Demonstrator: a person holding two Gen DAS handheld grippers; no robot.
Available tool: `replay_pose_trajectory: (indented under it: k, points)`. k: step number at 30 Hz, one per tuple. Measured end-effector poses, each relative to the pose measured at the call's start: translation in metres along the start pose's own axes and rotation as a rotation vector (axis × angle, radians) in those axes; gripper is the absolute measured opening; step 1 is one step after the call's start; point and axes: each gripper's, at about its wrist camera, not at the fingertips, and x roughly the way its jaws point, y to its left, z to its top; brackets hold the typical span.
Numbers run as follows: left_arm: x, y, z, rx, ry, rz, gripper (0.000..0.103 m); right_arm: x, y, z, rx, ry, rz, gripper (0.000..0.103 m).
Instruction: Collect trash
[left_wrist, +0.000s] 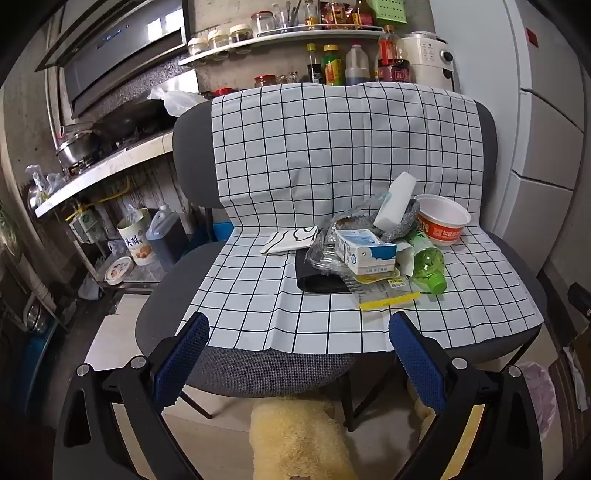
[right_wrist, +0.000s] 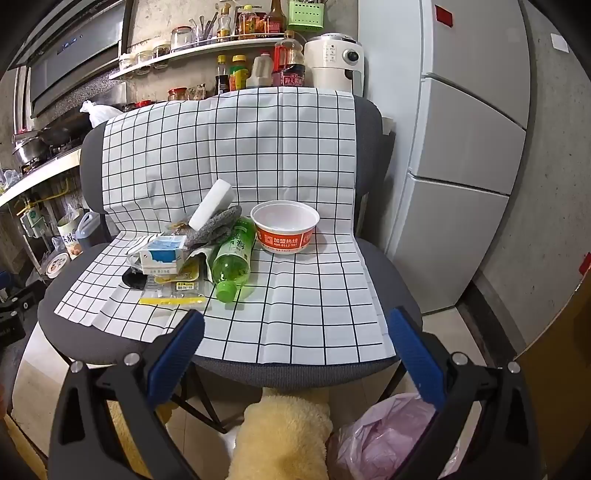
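A pile of trash lies on a grey chair draped with a checked cloth (left_wrist: 332, 155). In it are a milk carton (left_wrist: 365, 251), a green plastic bottle (left_wrist: 428, 264), a red and white paper bowl (left_wrist: 441, 219), a white sponge block (left_wrist: 394, 201), a grey scrubber (left_wrist: 406, 221), a yellow-edged wrapper (left_wrist: 388, 293) and a patterned paper (left_wrist: 288, 238). The right wrist view shows the carton (right_wrist: 164, 254), bottle (right_wrist: 232, 258), bowl (right_wrist: 285, 227) and sponge (right_wrist: 212, 206). My left gripper (left_wrist: 297, 332) and right gripper (right_wrist: 295, 330) are open and empty, in front of the chair's front edge.
A bin lined with a pink bag (right_wrist: 380, 439) stands on the floor at the lower right. A yellow fluffy thing (right_wrist: 280, 435) lies under the chair. A fridge (right_wrist: 465, 147) is to the right, a stove counter (left_wrist: 103, 166) to the left, shelves of bottles (left_wrist: 332, 66) behind.
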Motion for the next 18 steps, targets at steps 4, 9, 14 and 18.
replay_pose_trajectory:
  k: [4,9,14,18]
  points:
    - [-0.0022,-0.0015,-0.0001,0.015,-0.007,-0.001,0.097,0.0005,0.0001,0.0005,0.003,0.001,0.001,0.097]
    - [-0.0048,-0.0052,0.002,0.01,-0.002,0.016,0.097,-0.0005,-0.0002,0.0014,0.004,-0.002,-0.002,0.097]
    - [-0.0016,-0.0054,0.0013,0.01,0.0,0.014,0.097,0.0013,-0.0042,-0.0011,0.012,0.0,-0.002,0.097]
    - [-0.0014,-0.004,0.0027,0.01,-0.002,0.013,0.097,0.0013,-0.0045,-0.0001,0.01,0.004,-0.003,0.097]
